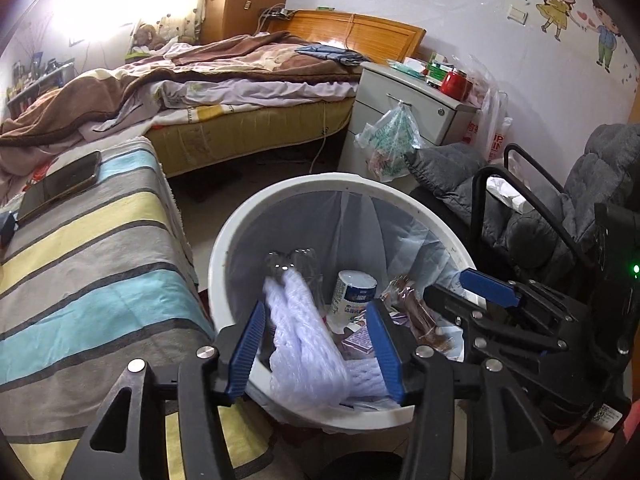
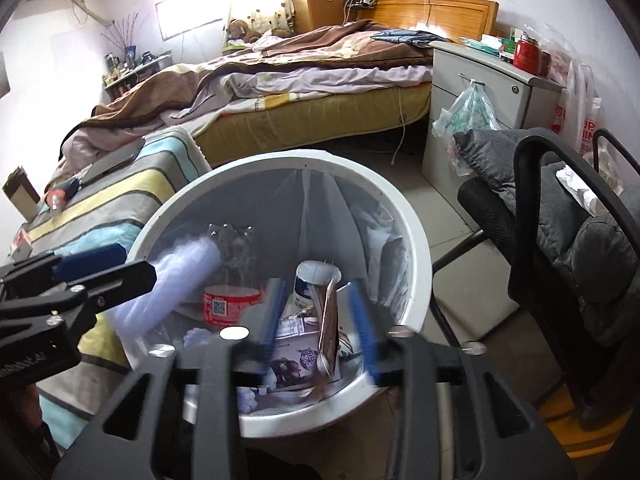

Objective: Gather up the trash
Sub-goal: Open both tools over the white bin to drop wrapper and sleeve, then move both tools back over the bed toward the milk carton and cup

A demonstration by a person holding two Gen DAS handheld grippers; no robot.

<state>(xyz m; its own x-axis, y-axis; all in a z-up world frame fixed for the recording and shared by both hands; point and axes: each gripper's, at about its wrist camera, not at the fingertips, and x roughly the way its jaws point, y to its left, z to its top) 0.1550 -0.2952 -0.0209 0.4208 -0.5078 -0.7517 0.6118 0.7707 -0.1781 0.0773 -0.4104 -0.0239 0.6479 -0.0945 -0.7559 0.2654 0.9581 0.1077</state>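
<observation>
Evidently both pieces were being dropped: the left claw (image 1: 316, 344) stood open around white foam netting (image 1: 304, 340), the right claw (image 2: 318, 332) open around a brown wrapper (image 2: 328, 320), over the bin (image 1: 224, 256); a tissue (image 1: 506, 194) remained on the chair (image 1: 592, 184).

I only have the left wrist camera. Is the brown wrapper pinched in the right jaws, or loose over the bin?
Observer: Loose. The brown wrapper stands on edge between the right gripper jaws, which are open and clear of it.
Operator: Anything in the bin that I can't see?
Observer: Yes, a red-labelled container lies inside the bin, left of the white can.
Operator: What about the striped bench?
Observer: A brown cardboard piece stands at the left end of the striped bench, outside your frame.
</observation>
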